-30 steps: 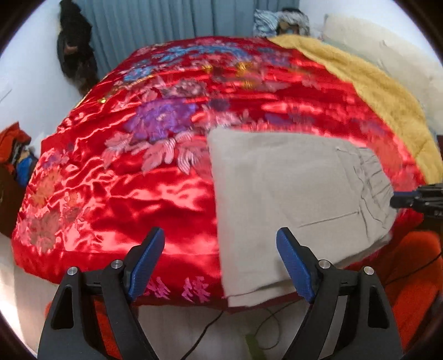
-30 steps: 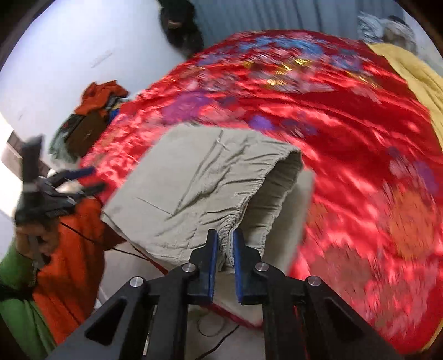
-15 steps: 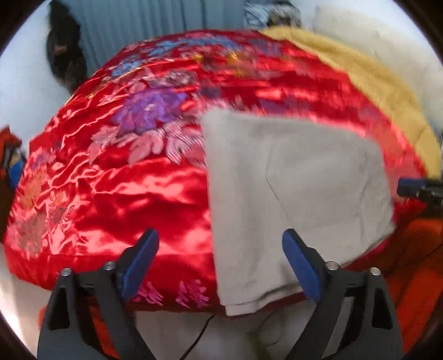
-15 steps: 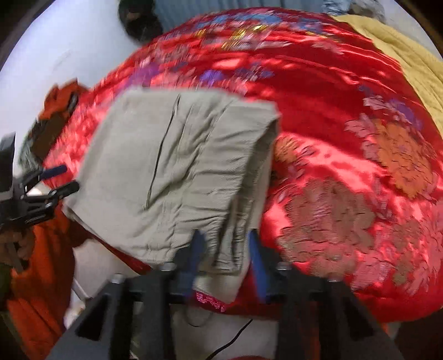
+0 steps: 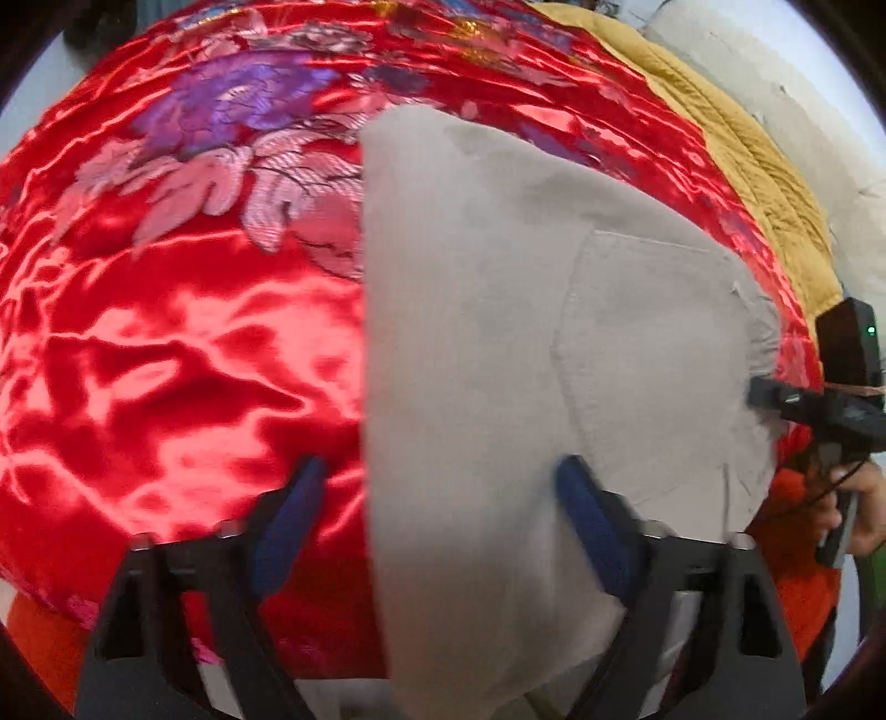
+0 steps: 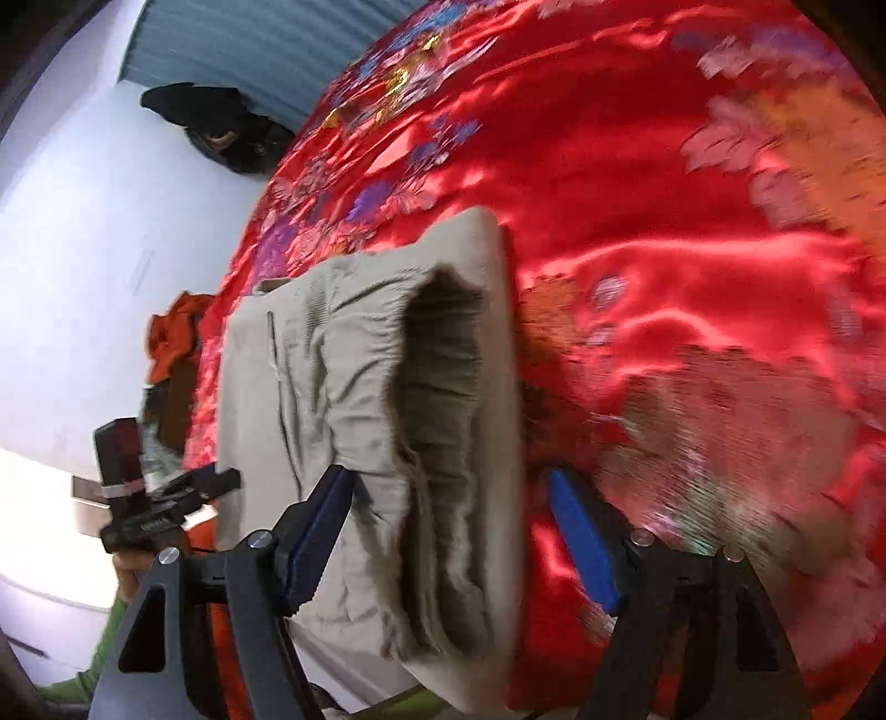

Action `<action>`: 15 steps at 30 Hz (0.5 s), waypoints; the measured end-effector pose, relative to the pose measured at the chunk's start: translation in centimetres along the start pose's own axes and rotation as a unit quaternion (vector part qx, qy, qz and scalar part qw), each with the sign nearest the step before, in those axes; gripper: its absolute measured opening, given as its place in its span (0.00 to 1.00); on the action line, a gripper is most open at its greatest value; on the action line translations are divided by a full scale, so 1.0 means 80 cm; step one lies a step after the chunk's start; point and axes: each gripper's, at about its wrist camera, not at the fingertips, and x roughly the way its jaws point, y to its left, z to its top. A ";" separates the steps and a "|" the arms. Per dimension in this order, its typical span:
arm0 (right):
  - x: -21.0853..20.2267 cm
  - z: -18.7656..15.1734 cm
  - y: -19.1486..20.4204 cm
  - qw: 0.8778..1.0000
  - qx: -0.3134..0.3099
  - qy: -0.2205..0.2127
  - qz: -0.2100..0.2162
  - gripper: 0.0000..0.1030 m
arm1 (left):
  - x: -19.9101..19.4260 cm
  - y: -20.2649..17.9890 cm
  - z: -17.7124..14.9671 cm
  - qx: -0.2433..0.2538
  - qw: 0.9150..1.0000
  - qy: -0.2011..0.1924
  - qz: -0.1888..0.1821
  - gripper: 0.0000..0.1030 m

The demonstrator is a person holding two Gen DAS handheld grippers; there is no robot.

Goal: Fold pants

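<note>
The beige pants point(image 5: 498, 343) lie folded into a thick rectangle on the red floral satin bedspread point(image 5: 183, 332), near the bed's front edge. My left gripper point(image 5: 437, 531) is open, its blue fingers astride the folded pants' near left edge. My right gripper point(image 6: 451, 545) is open at the waistband end point(image 6: 437, 387), its fingers either side of the stacked layers. In the left wrist view the right gripper point(image 5: 775, 396) shows at the pants' right edge. In the right wrist view the left gripper point(image 6: 183, 493) shows at the pants' far side.
A mustard-yellow blanket point(image 5: 747, 160) and a pale pillow point(image 5: 814, 127) lie along the bed's right side. A dark bag point(image 6: 221, 127) sits by the grey curtain point(image 6: 266, 44). Orange clothing point(image 6: 177, 332) lies beside the bed at the white wall.
My right gripper has let go of the waistband and opened wide. The top layer has dropped flat onto the stack. My left gripper has moved in closer over the pants' edge.
</note>
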 end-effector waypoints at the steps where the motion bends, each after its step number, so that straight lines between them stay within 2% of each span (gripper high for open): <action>1: 0.004 0.002 0.003 1.000 -0.009 0.007 -0.015 0.59 | -0.002 -0.005 0.000 -0.004 1.000 0.003 -0.005 0.46; 2: 0.006 0.004 0.011 0.999 -0.019 0.014 -0.025 0.48 | -0.007 -0.012 0.000 -0.001 1.000 -0.002 0.017 0.32; 5: -0.005 -0.004 0.068 0.989 -0.105 0.006 -0.104 0.30 | -0.035 -0.044 -0.006 0.038 0.997 -0.026 0.068 0.18; 6: -0.009 -0.013 0.101 0.976 -0.159 0.002 -0.146 0.29 | -0.043 -0.056 -0.009 0.048 0.995 -0.032 0.078 0.17; 8: -0.013 -0.030 0.143 0.956 -0.221 -0.007 -0.192 0.27 | -0.058 -0.069 -0.015 0.059 0.993 -0.042 0.088 0.17; 9: -0.017 -0.043 0.166 0.948 -0.245 -0.015 -0.202 0.27 | -0.065 -0.074 -0.021 0.062 0.993 -0.048 0.094 0.17; 11: -0.020 -0.055 0.185 0.943 -0.261 -0.021 -0.205 0.26 | -0.075 -0.071 -0.026 0.056 0.993 -0.054 0.092 0.17; 15: -0.038 -0.060 0.194 0.951 -0.248 -0.044 -0.178 0.25 | -0.109 -0.053 -0.017 0.030 0.994 -0.080 0.068 0.17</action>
